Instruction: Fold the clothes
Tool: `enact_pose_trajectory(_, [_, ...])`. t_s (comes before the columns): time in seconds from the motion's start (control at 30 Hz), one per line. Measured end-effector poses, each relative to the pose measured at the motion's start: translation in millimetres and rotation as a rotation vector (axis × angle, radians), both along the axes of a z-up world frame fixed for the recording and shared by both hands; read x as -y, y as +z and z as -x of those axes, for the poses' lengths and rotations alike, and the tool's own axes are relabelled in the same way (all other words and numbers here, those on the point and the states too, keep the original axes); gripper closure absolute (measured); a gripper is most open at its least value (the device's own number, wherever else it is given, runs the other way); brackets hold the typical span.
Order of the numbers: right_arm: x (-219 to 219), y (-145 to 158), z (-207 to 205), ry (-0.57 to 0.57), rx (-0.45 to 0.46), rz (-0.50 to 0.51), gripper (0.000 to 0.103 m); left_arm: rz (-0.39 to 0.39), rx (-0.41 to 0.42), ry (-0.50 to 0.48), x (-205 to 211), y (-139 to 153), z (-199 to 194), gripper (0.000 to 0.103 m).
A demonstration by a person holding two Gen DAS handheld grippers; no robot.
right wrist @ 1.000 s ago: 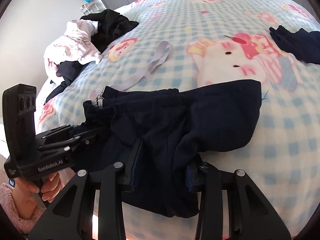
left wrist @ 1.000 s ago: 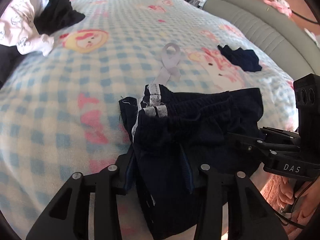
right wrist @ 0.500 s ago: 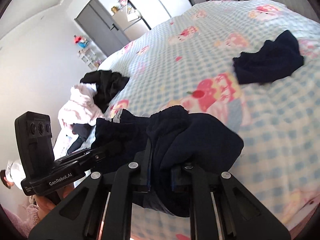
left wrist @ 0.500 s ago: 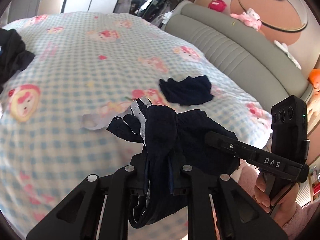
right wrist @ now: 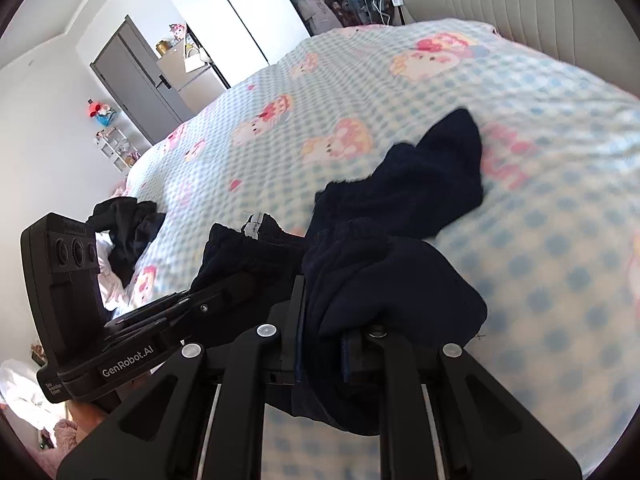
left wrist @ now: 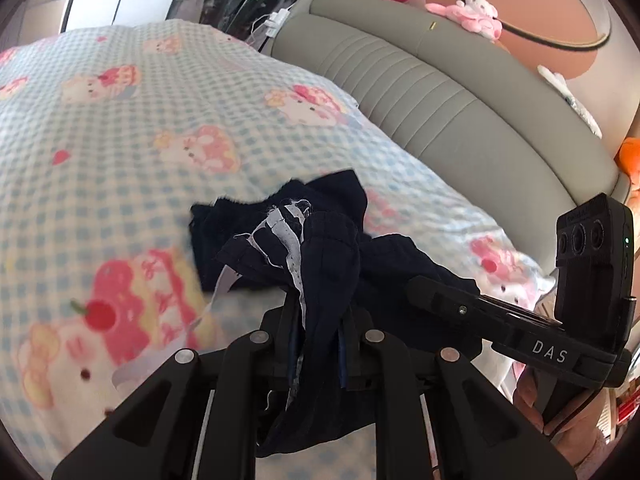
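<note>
While a blue-and-white checked blanket (left wrist: 120, 168) printed with pink cartoon cats covers the bed from edge to edge, a grey padded headboard (left wrist: 460, 96) curves along its far side, with pink soft toys (left wrist: 472, 12) resting on the ledge above it. Above the blanket, a pair of dark navy shorts (left wrist: 332, 264) hangs bunched and crumpled between two hand-held tongs, its gathered elastic waistband uppermost and a white, frayed inner label turned outward near the top. Cloth sags in loose folds below both grips, clear of the bedding. Beyond the shorts, a second dark navy garment (right wrist: 444, 172) lies spread on the blanket. At the far left of the bed, seen from the right wrist, a heap of black and pale pink clothes (right wrist: 124, 232) sits near the edge. The left gripper (left wrist: 318, 344) has its jaws pinched tight on a thick fold of the shorts, and the right gripper (right wrist: 320, 352) is likewise clamped on the navy cloth; each pair of jaws has just been closing on the fabric. A hand (left wrist: 560, 412) in a pink fuzzy sleeve grasps the right tool's handle.
</note>
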State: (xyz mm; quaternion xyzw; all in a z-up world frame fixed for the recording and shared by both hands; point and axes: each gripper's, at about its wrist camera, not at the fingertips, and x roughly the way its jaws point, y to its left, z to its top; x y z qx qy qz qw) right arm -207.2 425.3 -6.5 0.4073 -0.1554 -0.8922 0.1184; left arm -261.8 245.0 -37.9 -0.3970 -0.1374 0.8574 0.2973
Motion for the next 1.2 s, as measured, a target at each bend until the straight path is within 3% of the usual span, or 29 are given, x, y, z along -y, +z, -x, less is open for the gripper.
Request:
enact_pose_trajectory(0.1, [-25.3,20.3,36.7,-0.018,-0.056,-0.031,0.091,-0.033,-0.030,0.025,-7.7,13.9,43.0,0.088])
enact_pose_trajectory(0.17, [-42.0,25.9,64.8,-0.031,-0.092,-0.040,0.090,-0.005,-0.036,0.051,-11.7,6.1,71.0,0.087])
enact_pose_trajectory(0.2, [-48.8,19.1,80.7,-0.046,-0.085,-0.057,0.090,0.011,0.003,0.036,-14.9,-7.2,88.1,0.085])
enact_pose_trajectory(0.3, [-62.3,-39.7,132.1,-0.095,0.056,-0.158,0.082,0.065,0.208,0.033,-19.0,-73.9,131.3,0.082])
enact_pose_trajectory(0.4, [-70.9,-95.0,156.2,-0.106,0.212,-0.192,0.082,0.097,0.306,0.072,-12.7,-110.1,139.4,0.079])
enact_pose_trajectory(0.47, [-74.4,-79.7,145.5,-0.107,0.131,-0.147,0.080,0.058,0.212,0.107,-5.2,-94.4,125.6,0.073])
enact_pose_trajectory(0.5, [-77.5,-66.1,136.8,-0.121,0.083,-0.121,0.074,0.040,0.139,0.121,-3.2,-82.4,115.9,0.070])
enact_pose_trajectory(0.53, [-80.5,-52.6,128.0,-0.136,0.036,-0.097,0.067,0.023,0.085,0.112,-4.6,-73.1,108.7,0.069])
enact_pose_trajectory(0.6, [-83.2,-33.4,113.6,-0.170,-0.017,-0.089,0.066,0.000,0.020,0.065,-13.9,-60.6,97.8,0.069])
enact_pose_trajectory(0.7, [-71.9,-29.4,112.5,-0.122,0.000,-0.138,0.066,0.113,0.063,0.022,-43.1,-73.0,106.3,0.069])
enact_pose_trajectory(0.77, [-65.0,-42.5,119.1,-0.112,0.051,-0.203,0.066,0.185,0.096,-0.004,-61.2,-81.3,112.4,0.069])
enact_pose_trajectory(0.87, [-59.0,-66.7,128.1,-0.136,0.146,-0.309,0.066,0.150,0.207,0.016,-52.3,-82.3,124.8,0.069])
enact_pose_trajectory(0.93, [-52.9,-46.6,110.4,-0.122,0.073,-0.279,0.063,0.159,0.140,-0.003,-47.2,-55.1,110.5,0.064])
enact_pose_trajectory(1.0, [-40.5,-26.3,93.5,-0.100,0.019,-0.294,0.051,0.207,0.042,-0.022,-42.8,-27.5,91.9,0.057])
enact_pose_trajectory(1.1, [-13.2,-3.5,74.7,-0.049,-0.009,-0.354,0.050,0.257,0.017,-0.019,-26.7,-4.3,78.8,0.057])
enact_pose_trajectory(1.2, [11.2,16.9,61.0,-0.030,-0.030,-0.352,0.036,0.282,0.017,0.033,1.1,16.1,72.8,0.053])
